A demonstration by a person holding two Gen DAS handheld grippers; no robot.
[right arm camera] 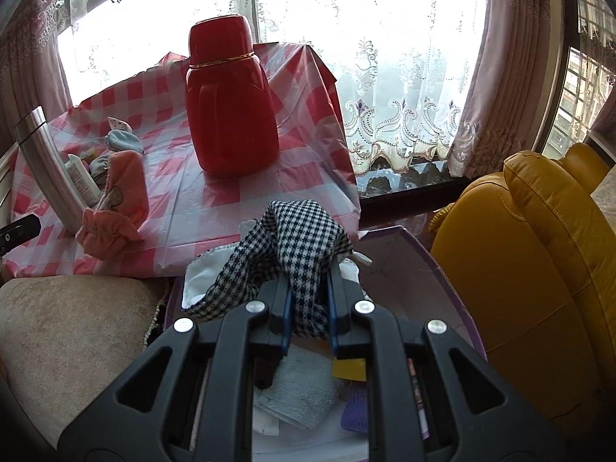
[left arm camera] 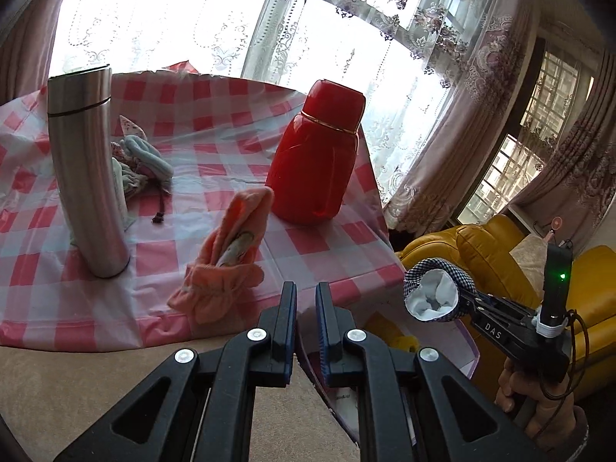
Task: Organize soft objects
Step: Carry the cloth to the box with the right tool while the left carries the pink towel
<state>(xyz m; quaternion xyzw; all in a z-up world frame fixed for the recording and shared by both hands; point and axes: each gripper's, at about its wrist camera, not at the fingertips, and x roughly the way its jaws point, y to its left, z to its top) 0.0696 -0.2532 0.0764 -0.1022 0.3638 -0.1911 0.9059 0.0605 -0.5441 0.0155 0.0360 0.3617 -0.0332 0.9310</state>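
My right gripper is shut on a black-and-white checked cloth with a white lining. It holds it above an open purple-rimmed box with folded cloths inside. The same cloth shows in the left wrist view, off the table's right edge. My left gripper is empty, its jaws a narrow gap apart, just short of a peach baby mitten at the table's front edge. The mitten also shows in the right wrist view. A heap of small pale baby garments lies behind the steel flask.
A steel flask and a red flask stand on the pink checked tablecloth. A yellow leather sofa is at the right. A beige cushion lies in front of the table. Lace curtains hang behind.
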